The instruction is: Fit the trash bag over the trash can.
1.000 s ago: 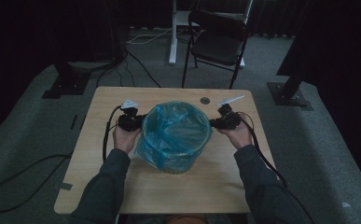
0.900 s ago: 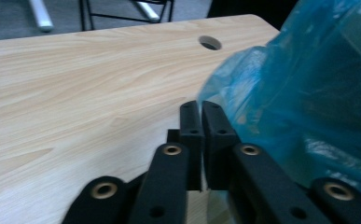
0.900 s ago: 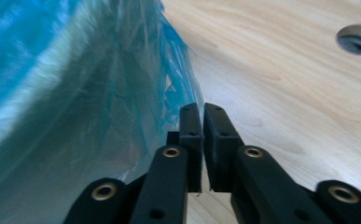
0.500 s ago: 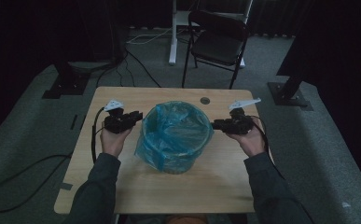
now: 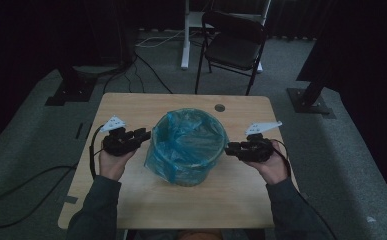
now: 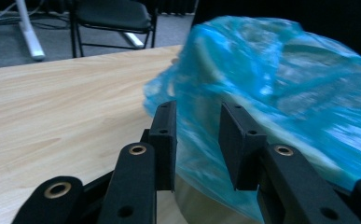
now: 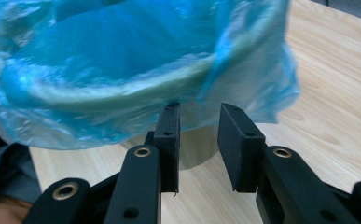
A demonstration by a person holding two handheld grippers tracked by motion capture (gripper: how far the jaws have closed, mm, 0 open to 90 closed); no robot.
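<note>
Two grippers, left (image 5: 142,135) and right (image 5: 232,148), jaws just opening, empty, flanking blurred blue-bagged bin (image 5: 186,145), base hidden

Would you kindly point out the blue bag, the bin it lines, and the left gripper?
blue bag (image 5: 188,135), high view, on the plastic sagging inside the bin.
bin (image 7: 194,149), right gripper view, on its bare wall below the bag's hem.
left gripper (image 5: 144,135), high view, between its open fingertips.
</note>
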